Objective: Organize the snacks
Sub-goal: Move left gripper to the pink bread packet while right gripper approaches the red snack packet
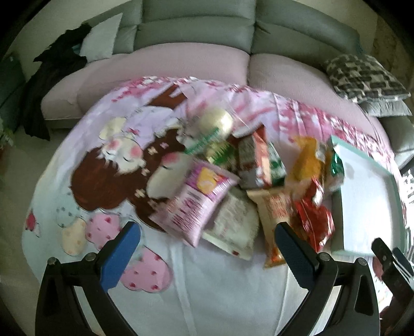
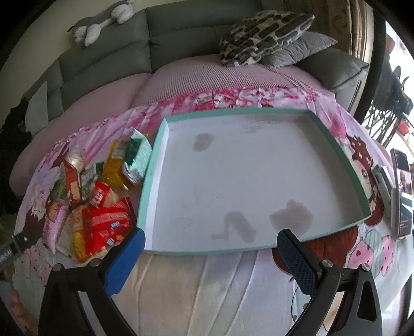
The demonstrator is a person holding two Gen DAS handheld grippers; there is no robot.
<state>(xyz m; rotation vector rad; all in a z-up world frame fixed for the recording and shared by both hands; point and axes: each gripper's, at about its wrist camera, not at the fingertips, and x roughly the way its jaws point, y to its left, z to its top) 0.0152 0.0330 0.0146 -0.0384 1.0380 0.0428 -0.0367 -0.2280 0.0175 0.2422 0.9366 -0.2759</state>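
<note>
Snack packets (image 1: pixel 233 181) lie heaped beside your bare teal tray (image 2: pixel 152 181); nothing is sorted, and both hand-held grippers (image 1: pixel 207 248) (image 2: pixel 211 254) gape wide, holding nothing.

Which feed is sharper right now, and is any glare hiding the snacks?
Left wrist view: motion-blurred, so print on the pink packet is unreadable. Right wrist view: sharper, the teal tray edges crisp; blown-out window light stays at the right rim, off the snack pile.

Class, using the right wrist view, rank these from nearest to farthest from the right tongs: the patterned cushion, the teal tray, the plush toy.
1. Teal tray, directly ahead of the open right tongs.
2. Patterned cushion, on the sofa, ahead right.
3. Plush toy, atop the sofa back, far left.
</note>
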